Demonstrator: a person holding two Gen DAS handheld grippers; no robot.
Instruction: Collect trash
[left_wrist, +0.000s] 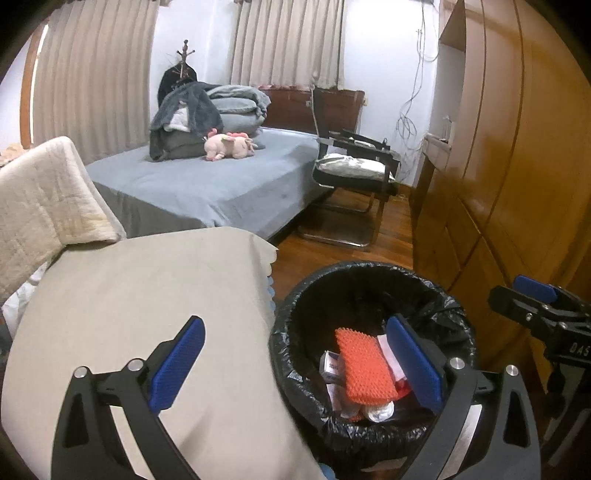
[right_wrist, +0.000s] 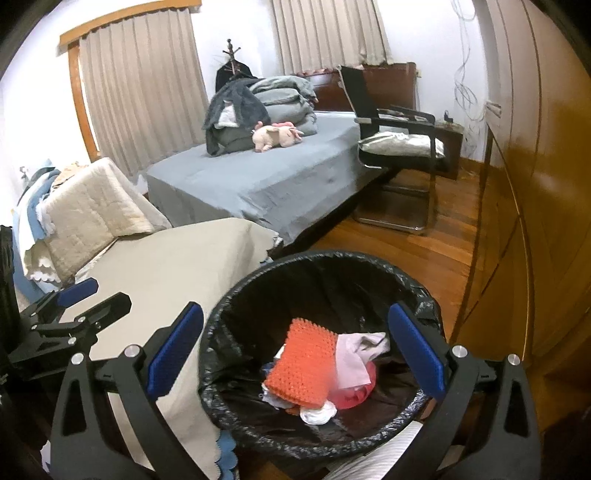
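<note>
Wood floor (right_wrist: 424, 266) lies open beyond the bin (right_wrist: 332, 258) rim.

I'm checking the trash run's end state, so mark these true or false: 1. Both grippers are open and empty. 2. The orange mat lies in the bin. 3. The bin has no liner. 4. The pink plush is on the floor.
1. Left gripper and right gripper open, empty: true.
2. Orange mat in the bin: true.
3. False: a black liner is folded over the rim.
4. False: the plush lies on the bed.
</note>
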